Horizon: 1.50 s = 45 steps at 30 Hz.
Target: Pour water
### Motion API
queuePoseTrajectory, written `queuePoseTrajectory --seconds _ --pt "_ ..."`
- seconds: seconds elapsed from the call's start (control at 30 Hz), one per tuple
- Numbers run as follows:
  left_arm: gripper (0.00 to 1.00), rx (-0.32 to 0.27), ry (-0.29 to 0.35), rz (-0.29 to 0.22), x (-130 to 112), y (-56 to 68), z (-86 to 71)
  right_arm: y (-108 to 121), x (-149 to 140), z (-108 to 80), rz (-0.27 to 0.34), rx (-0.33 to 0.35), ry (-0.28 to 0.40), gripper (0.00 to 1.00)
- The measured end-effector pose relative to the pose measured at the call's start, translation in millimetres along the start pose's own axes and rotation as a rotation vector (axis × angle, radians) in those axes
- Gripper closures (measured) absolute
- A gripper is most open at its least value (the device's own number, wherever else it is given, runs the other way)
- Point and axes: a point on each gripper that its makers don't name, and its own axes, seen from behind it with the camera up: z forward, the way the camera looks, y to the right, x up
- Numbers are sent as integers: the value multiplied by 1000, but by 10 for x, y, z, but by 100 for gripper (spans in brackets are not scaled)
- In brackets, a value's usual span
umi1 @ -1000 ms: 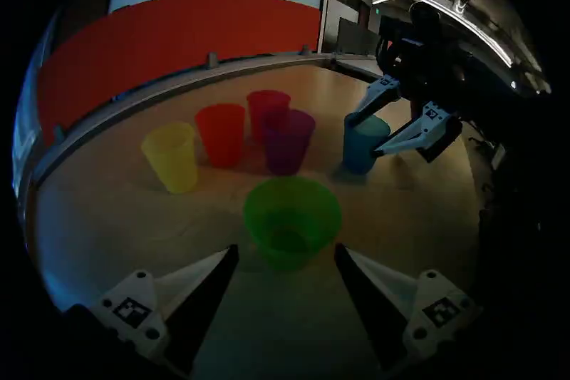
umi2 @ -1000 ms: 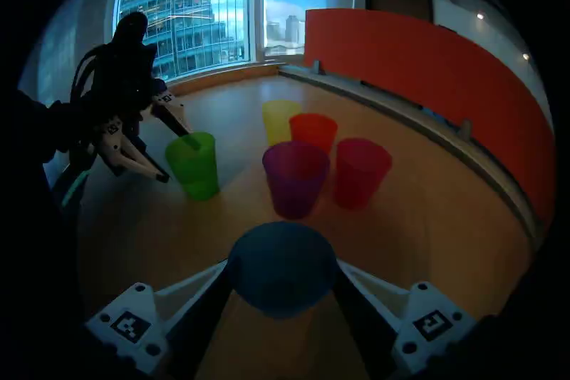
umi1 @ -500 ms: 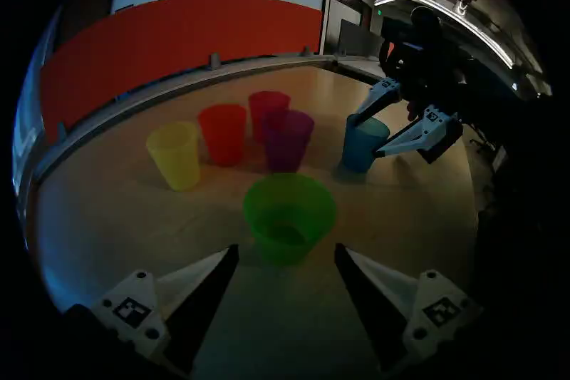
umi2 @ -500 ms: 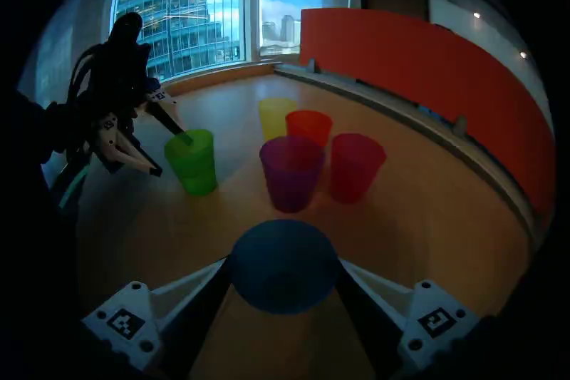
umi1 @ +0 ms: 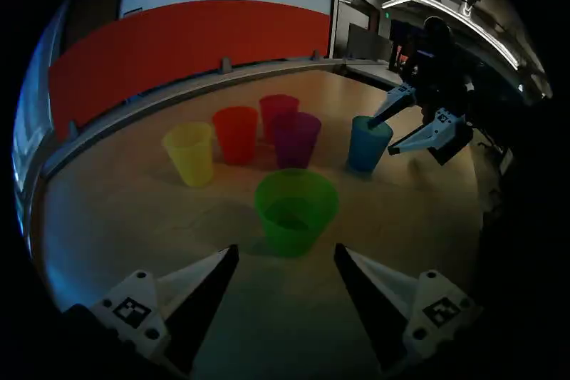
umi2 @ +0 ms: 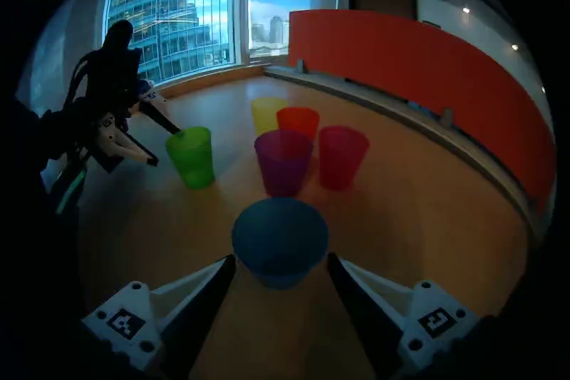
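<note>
**Tools.** The left tool (umi1: 286,247) stands wide open and holds nothing. The right tool (umi2: 280,257) is likewise spread wide with nothing clamped; no finger visibly presses on a cup.

**Task items.** The green cup (umi1: 296,209) stands upright on the counter (umi1: 128,237), dead ahead of the left tool, its near wall about level with the fingertips. The blue cup (umi2: 279,237) stands upright dead ahead of the right tool, its base just between the tips. Contents of either cup cannot be confirmed.

**Other items.** The yellow cup (umi1: 189,153), orange cup (umi1: 236,134), red cup (umi1: 278,113) and purple cup (umi1: 296,139) are grouped on the far side.

**Governing relation.** Each cup's long axis is vertical and centred in its tool's gap. Judgement: a short straight advance, then closure, would secure either; the right tool appears marginally nearer.
</note>
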Motion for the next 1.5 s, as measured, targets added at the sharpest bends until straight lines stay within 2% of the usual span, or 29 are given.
queuePoseTrajectory --seconds 0.27,0.47,0.67,1.1,1.5 --pt "0 59 48 -33 37 -83 -130 28 -116 -201 13 -46 8 0" --pt "0 115 79 -58 6 -150 -207 81 -105 -320 43 -86 42 0" --pt "0 190 129 -63 62 -278 -333 148 -22 -461 70 -132 89 0" --pt "0 371 291 -105 399 -664 -660 439 263 -780 134 -293 232 0" --pt "0 496 422 -114 682 -887 -834 764 463 -1041 185 -484 375 0"
